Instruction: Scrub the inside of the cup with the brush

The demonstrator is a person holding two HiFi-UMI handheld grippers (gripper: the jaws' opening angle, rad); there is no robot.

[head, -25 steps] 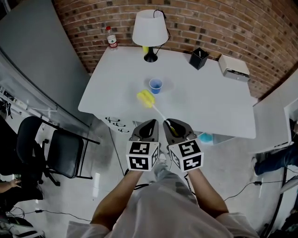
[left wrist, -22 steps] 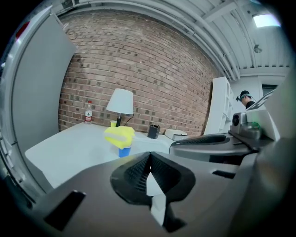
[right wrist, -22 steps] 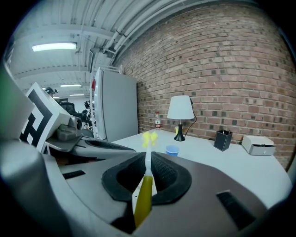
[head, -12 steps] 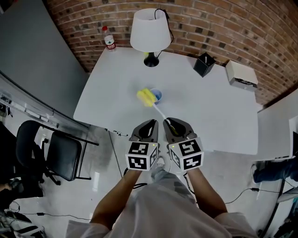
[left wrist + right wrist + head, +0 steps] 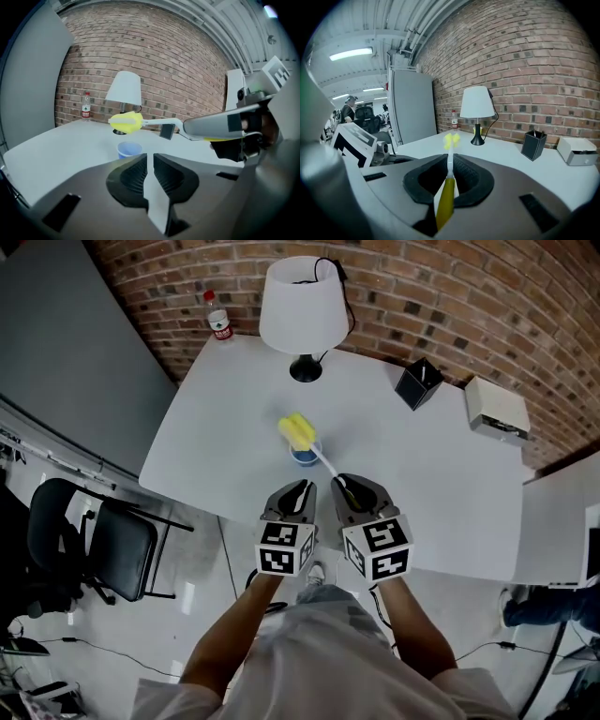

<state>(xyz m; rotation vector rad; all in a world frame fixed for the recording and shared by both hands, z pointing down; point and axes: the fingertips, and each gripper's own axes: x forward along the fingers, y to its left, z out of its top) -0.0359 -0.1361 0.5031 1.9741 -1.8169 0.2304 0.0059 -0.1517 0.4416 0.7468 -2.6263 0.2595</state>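
Head view: a blue cup (image 5: 302, 457) stands upright on the white table (image 5: 216, 427), just ahead of both hand-held grippers. The right hand-held gripper (image 5: 349, 486) is clamped on the brush (image 5: 323, 463). The brush's white shaft slants up and left across the cup, and its yellow head lies over the cup's far rim. Whether the head touches the cup I cannot tell here. The left hand-held gripper (image 5: 302, 487) sits on the near side of the cup, apart from it. A lamp (image 5: 300, 310) stands beyond the cup.

Left gripper view: the jaws are almost together, with only a thin slit and nothing between them. The cup stands just past the tips, slightly left, mouth up. The brush head hangs above the cup, clear of its rim, and the shaft comes in from the right.

Right gripper view: the jaws are closed on the brush's yellow grip. The shaft runs straight out to the blurred yellow head.
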